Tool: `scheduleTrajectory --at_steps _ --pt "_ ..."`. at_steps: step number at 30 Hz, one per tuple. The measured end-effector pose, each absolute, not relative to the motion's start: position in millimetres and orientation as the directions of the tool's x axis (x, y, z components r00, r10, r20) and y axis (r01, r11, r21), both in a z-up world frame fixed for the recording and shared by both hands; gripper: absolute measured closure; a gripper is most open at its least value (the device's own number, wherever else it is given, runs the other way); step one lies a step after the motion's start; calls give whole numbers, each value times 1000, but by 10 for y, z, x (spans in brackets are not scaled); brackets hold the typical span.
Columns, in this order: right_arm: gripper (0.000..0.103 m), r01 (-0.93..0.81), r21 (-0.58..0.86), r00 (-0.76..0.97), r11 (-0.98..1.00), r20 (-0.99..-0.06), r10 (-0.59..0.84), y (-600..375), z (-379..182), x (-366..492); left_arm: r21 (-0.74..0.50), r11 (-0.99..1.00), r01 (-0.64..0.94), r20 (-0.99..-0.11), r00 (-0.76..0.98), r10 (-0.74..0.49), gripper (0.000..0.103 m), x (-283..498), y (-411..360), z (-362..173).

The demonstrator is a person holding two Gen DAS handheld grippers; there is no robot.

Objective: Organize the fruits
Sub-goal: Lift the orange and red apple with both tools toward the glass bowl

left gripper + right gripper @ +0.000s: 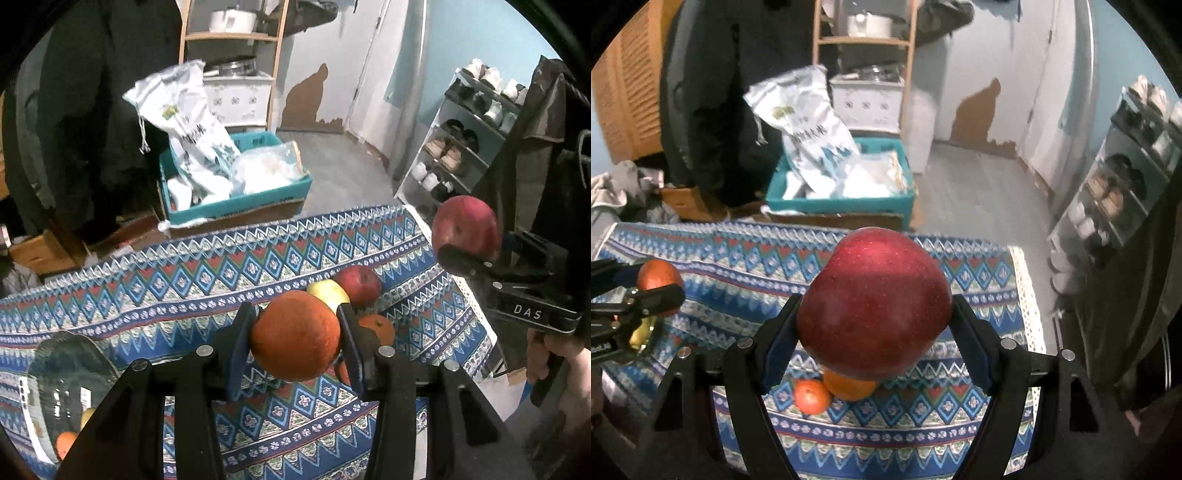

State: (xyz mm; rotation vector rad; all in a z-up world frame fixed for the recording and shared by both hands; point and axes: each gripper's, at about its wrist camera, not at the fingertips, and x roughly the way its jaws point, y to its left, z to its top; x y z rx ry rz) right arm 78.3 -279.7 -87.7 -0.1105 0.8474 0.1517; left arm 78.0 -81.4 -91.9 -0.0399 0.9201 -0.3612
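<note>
At the left edge of my left wrist view, a clear glass bowl point(70, 373) sits on the patterned tablecloth point(184, 288), with a small orange fruit point(65, 443) and a yellowish piece showing through its wall. Moving right, my left gripper point(295, 334) is clamped narrow on an orange point(295, 336), both blue pads pressed against its sides, the fruit lifted clear of the cloth. Just behind it, a loose pile lies on the table: a yellow apple point(327, 291), a dark red apple point(360, 284) touching it, and another orange point(380, 326) partly hidden by the finger. Farther right, my right gripper point(467, 243) holds a large red apple point(465, 227) in the air near the table's far corner; a hand point(565, 365) grips its handle.

In the right wrist view, the left gripper point(659, 282) enters at the left edge with its orange point(657, 275). At centre, the right gripper point(875, 314) stands at a middling width, closed on the red apple point(875, 302), pads tight on both flanks. Beneath it on the cloth point(979, 288) lie a small tangerine point(812, 396) touching a larger orange point(849, 387). Beyond the table, a teal crate point(842, 201) of plastic bags rests on the floor.
</note>
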Motion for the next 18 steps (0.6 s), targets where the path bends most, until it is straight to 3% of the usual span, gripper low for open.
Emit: scheduleTrajectory --at_steps 18 --pt "26 -309 -25 700 951 -683 210 -2191 -352 538 -182 947 263 -710 632 -312 57 489 -389 -482"
